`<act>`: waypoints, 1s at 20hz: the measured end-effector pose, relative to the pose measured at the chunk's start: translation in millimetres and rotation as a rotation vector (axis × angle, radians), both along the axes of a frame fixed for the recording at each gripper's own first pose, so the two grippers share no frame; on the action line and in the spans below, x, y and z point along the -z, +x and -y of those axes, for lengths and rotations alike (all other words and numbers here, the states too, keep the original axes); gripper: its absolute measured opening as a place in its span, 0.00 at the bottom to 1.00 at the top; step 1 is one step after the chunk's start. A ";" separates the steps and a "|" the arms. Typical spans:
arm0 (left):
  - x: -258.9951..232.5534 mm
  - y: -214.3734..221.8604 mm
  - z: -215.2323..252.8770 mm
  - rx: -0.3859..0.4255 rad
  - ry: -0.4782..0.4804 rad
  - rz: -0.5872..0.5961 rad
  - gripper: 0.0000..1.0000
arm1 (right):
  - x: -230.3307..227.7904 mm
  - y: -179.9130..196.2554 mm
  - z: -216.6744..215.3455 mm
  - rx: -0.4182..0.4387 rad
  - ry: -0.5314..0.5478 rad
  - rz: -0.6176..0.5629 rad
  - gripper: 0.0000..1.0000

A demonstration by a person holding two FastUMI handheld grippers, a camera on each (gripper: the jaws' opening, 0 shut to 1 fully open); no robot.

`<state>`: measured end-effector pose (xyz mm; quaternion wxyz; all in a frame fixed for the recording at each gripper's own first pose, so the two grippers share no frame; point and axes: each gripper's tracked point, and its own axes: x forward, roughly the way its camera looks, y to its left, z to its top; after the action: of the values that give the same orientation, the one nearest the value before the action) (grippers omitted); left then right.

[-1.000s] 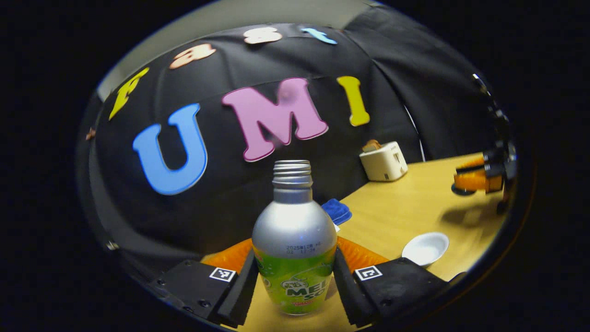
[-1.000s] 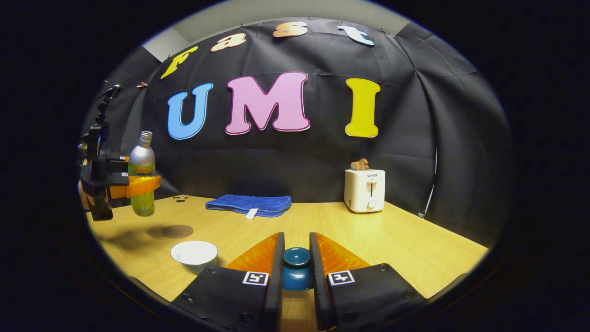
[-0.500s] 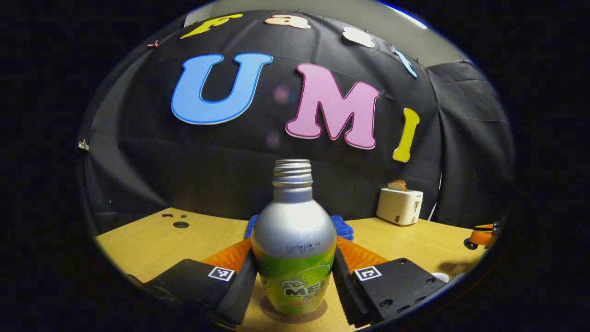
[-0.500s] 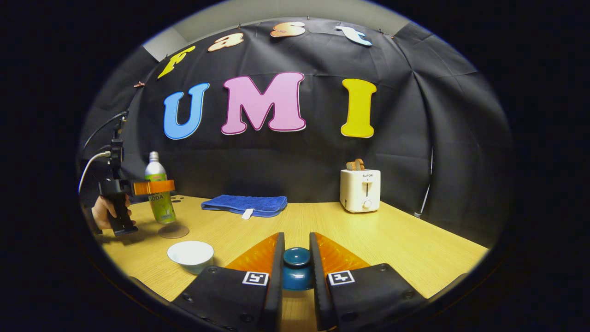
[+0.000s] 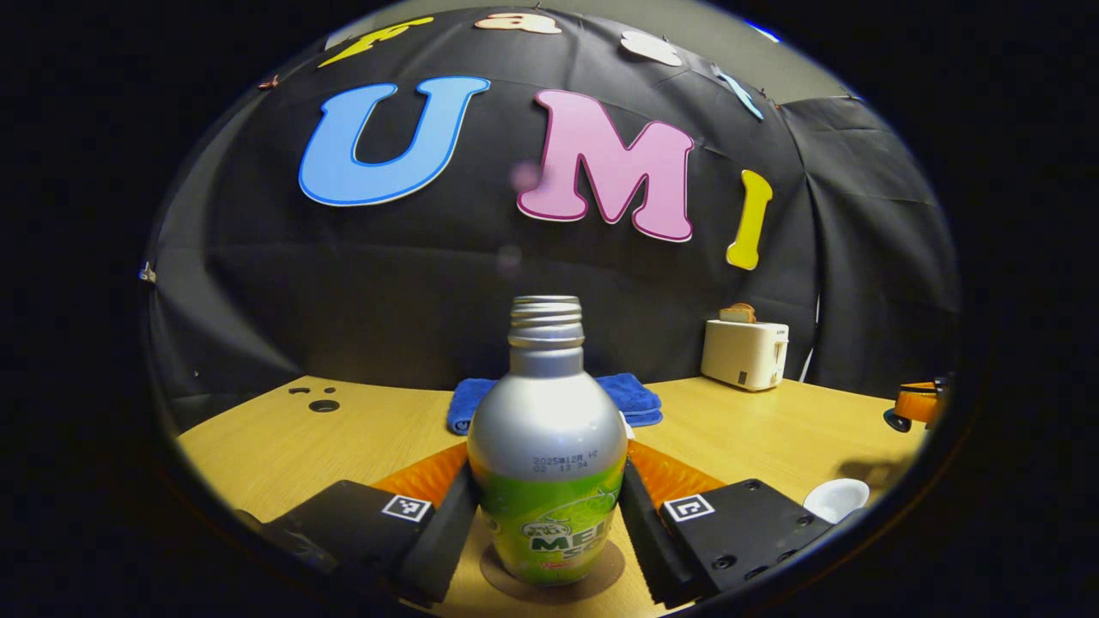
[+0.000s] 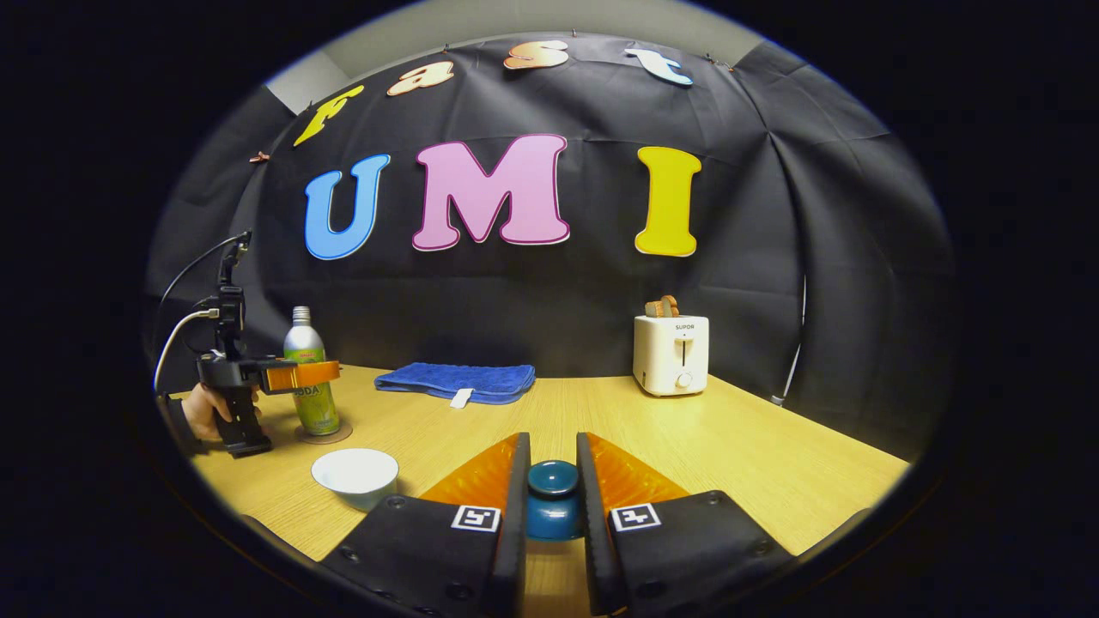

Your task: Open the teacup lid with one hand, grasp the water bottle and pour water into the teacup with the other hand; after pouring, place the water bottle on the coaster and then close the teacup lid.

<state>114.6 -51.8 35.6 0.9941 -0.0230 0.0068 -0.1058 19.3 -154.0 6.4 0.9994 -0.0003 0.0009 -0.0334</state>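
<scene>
While the bottle [image 5: 547,463], clamped by the left gripper [image 5: 547,524], rests on the coaster [image 5: 549,573], release should be gentle; the lid [image 6: 552,502] is pinched by the right gripper [image 6: 552,515].

You have bold lettering on the green label of the water bottle [image 5: 547,446], a small stamped code line on its bare shoulder above, a short brand word on the far toaster [image 6: 676,354], square coded markers on the left gripper [image 5: 547,470] and right gripper [image 6: 552,463].
</scene>
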 end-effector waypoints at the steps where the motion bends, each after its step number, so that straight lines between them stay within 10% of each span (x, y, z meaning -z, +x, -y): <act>1: 0.6 -2.9 1.2 0.003 0.001 -0.003 0.83 | -0.3 -0.1 0.1 0.000 0.000 0.000 0.32; 4: 1.1 -11.0 1.1 0.015 0.010 -0.019 0.98 | -0.3 -0.1 0.2 0.000 0.000 0.000 0.32; 20: 3.6 -151.1 -22.2 -0.024 0.054 0.064 0.98 | -0.1 -8.2 -9.5 -0.008 0.000 -0.001 0.27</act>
<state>-36.5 -29.6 32.0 0.9953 0.0074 -0.0223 -0.0944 11.0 -144.5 6.5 0.9996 -0.0003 0.0015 -0.0294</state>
